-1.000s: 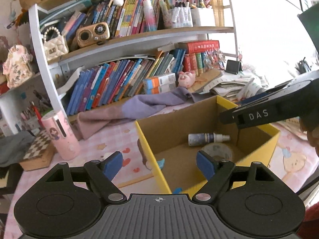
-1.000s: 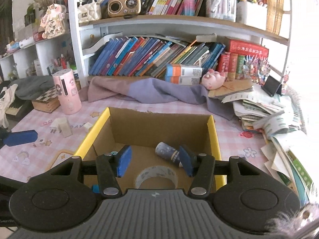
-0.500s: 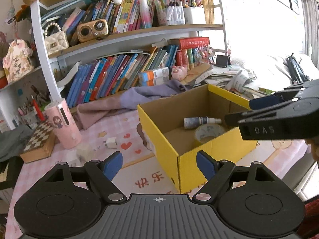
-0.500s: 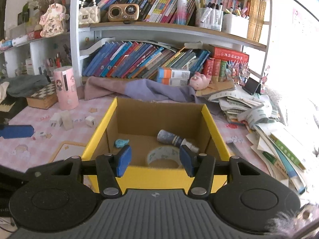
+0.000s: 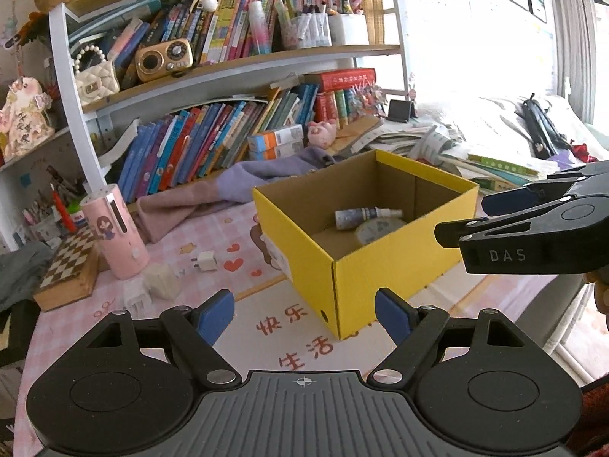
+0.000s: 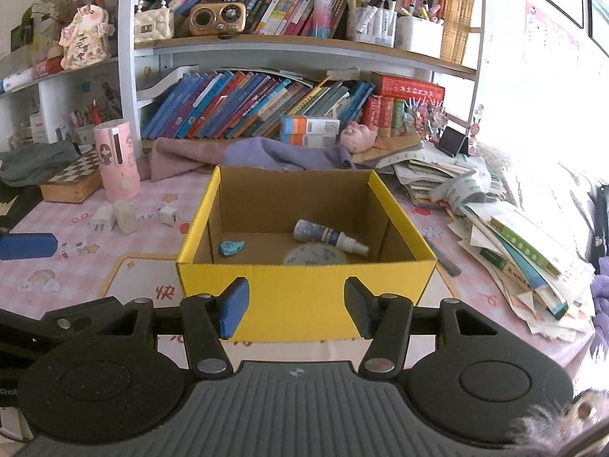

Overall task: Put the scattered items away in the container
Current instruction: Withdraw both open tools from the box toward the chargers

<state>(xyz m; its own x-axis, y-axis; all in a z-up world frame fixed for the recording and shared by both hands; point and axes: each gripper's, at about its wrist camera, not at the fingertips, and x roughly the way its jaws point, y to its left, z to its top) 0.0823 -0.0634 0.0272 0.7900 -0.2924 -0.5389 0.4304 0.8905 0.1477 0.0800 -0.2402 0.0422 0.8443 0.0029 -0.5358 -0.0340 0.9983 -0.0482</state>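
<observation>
box (image 6: pixel 304 297): corrugated card, matt yellow outside, raw brown inside
tape (image 6: pixel 315 256): glossy, see-through plastic roll
bottle (image 6: pixel 327 235): smooth plastic, printed label
clip (image 6: pixel 230 247): smooth turquoise plastic
worktop (image 6: pixel 76 266): pink printed cover, slight sheen
cloth (image 6: pixel 266 154): soft matt fabric, purple and mauve
tube (image 6: pixel 116 160): smooth pink plastic
chessboard (image 6: pixel 72 181): wood, chequered top
fingers (image 6: pixel 234 306): matt blue pads on black plastic arms with metal rivets
plugs (image 6: pixel 169 214): smooth white plastic
</observation>
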